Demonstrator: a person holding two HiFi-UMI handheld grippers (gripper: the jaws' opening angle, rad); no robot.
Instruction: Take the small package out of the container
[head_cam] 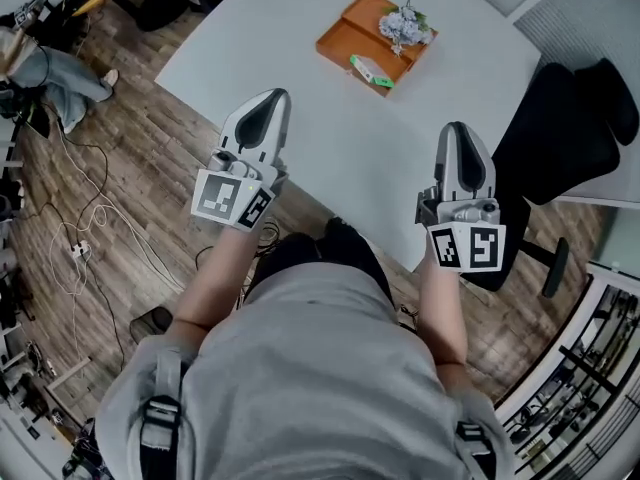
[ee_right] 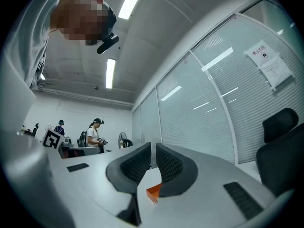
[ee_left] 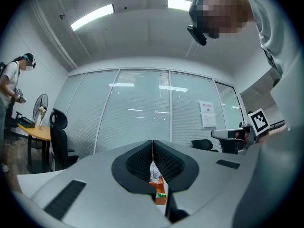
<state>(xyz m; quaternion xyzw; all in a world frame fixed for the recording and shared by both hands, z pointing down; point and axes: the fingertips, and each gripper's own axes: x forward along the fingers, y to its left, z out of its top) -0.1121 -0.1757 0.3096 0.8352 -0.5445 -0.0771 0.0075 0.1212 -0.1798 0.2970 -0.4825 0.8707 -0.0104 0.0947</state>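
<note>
An orange container (head_cam: 345,36) lies at the far side of the white table (head_cam: 300,28). In it are a crumpled silvery packet (head_cam: 405,26) and a small green-and-white package (head_cam: 371,71) near its front edge. My left gripper (head_cam: 277,96) hovers over the table's near left part, shut and empty, well short of the container. My right gripper (head_cam: 455,128) hangs at the near right, also shut and empty. The left gripper view looks past its closed tips (ee_left: 152,142) at the container (ee_left: 160,201), the packet (ee_left: 154,172) and the green package (ee_left: 161,194). The right gripper (ee_right: 153,148) view shows a corner of the container (ee_right: 154,191).
A black office chair (head_cam: 570,128) stands close to the table's right edge. Cables and a power strip (head_cam: 80,250) lie on the wooden floor at the left. Glass partitions (ee_left: 142,108) stand behind the table. A person (ee_right: 95,132) stands far off.
</note>
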